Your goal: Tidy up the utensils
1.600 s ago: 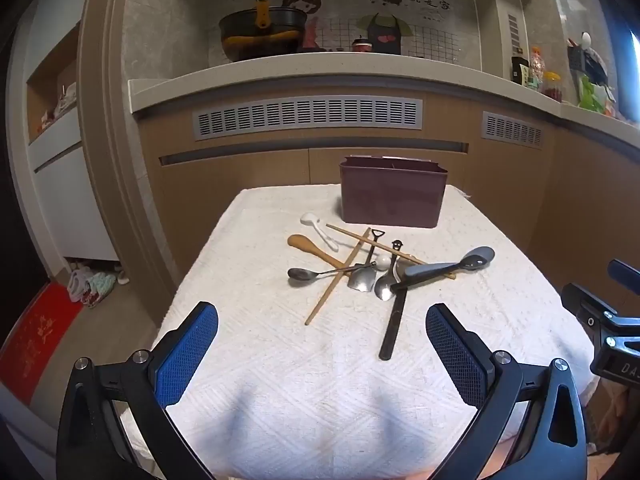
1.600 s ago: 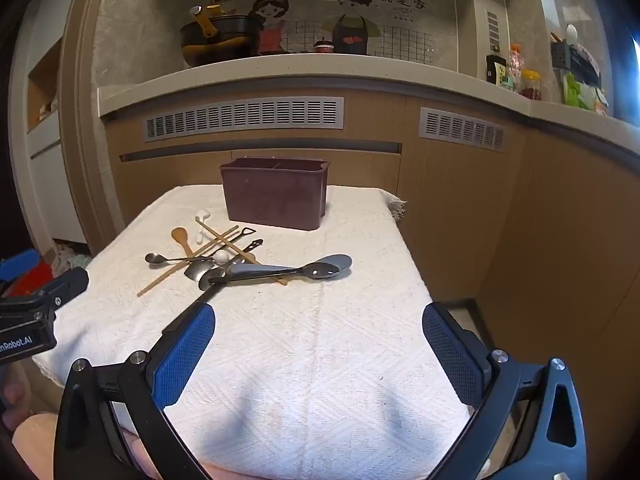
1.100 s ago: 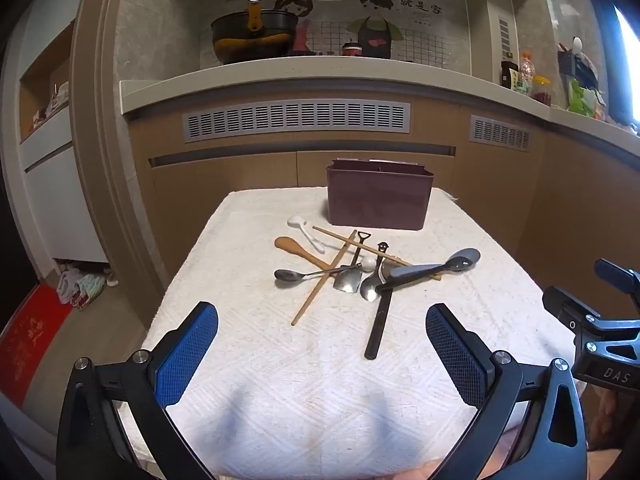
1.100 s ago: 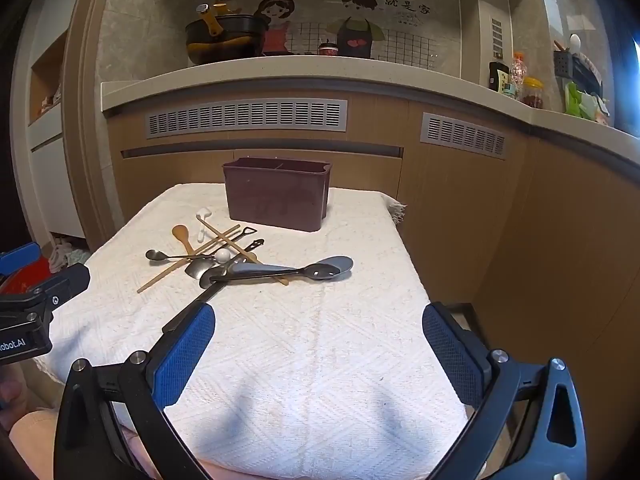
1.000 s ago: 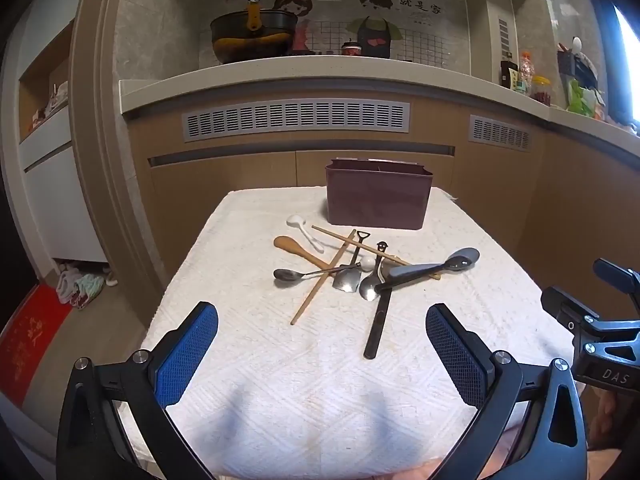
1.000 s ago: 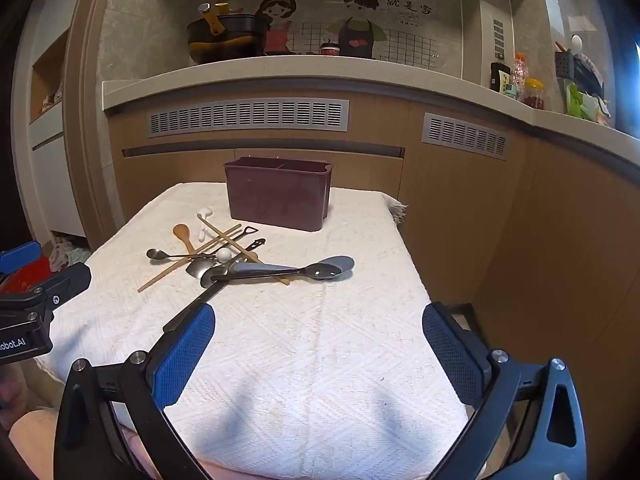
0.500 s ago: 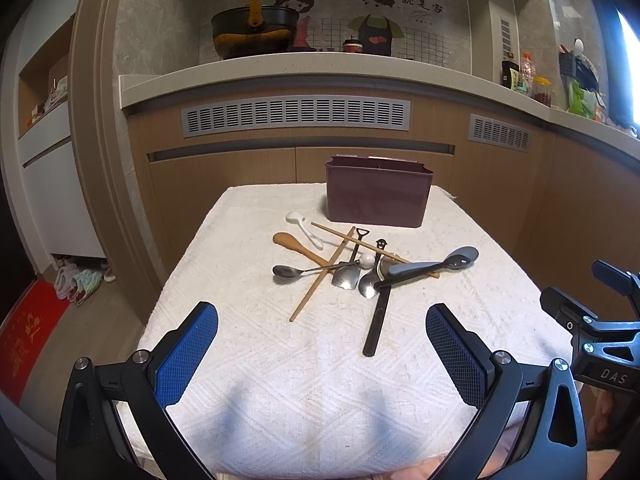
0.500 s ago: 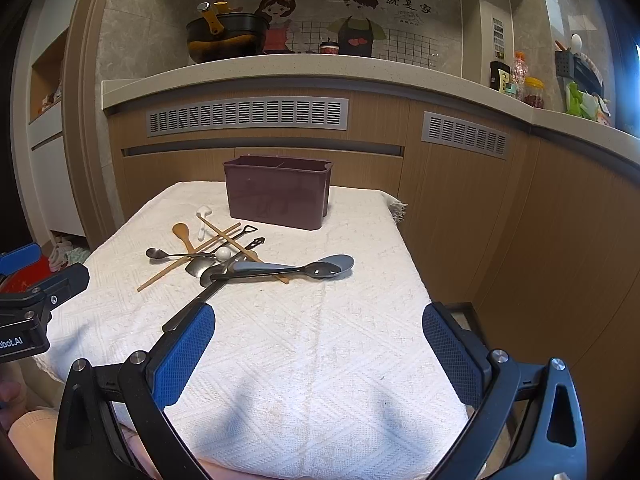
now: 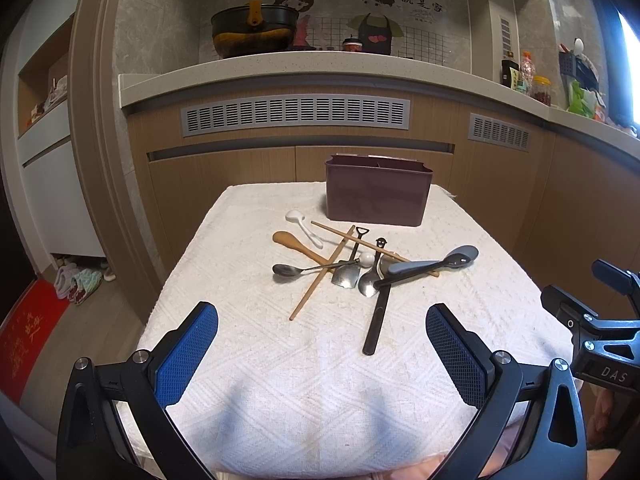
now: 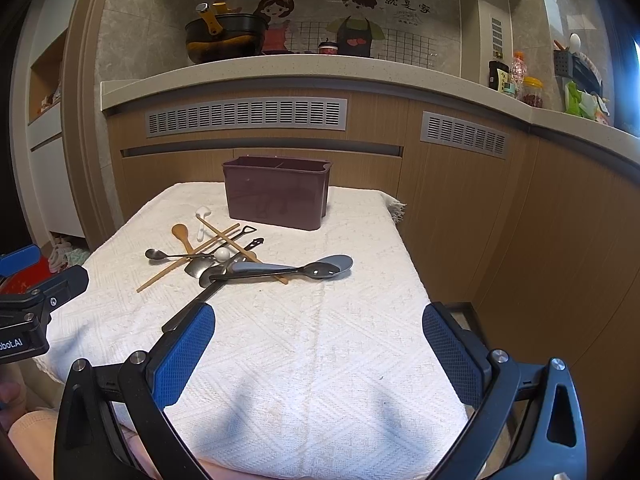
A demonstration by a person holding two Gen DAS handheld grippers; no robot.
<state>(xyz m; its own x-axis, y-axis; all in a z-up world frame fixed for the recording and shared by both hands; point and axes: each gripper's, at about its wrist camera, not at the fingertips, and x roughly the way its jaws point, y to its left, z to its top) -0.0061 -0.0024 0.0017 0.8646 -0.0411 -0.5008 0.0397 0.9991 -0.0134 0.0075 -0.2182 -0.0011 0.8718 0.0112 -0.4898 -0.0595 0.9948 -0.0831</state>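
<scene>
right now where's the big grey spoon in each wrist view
Left wrist: the big grey spoon lies right of centre, at the right end of the utensil pile, bowl pointing right.
Right wrist: the same spoon sits near the middle of the picture, again the rightmost piece of the pile.
Shared landmark: the maroon utensil holder stands on the white cloth behind the pile in both views.

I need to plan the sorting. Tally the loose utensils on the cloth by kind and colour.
Wooden chopsticks: 2
Wooden spoon: 1
White spoon: 1
Silver metal spoons: 3
Grey spoon: 1
Black slotted spoon: 1
Long black-handled piece, head hidden: 1
Total: 10
</scene>
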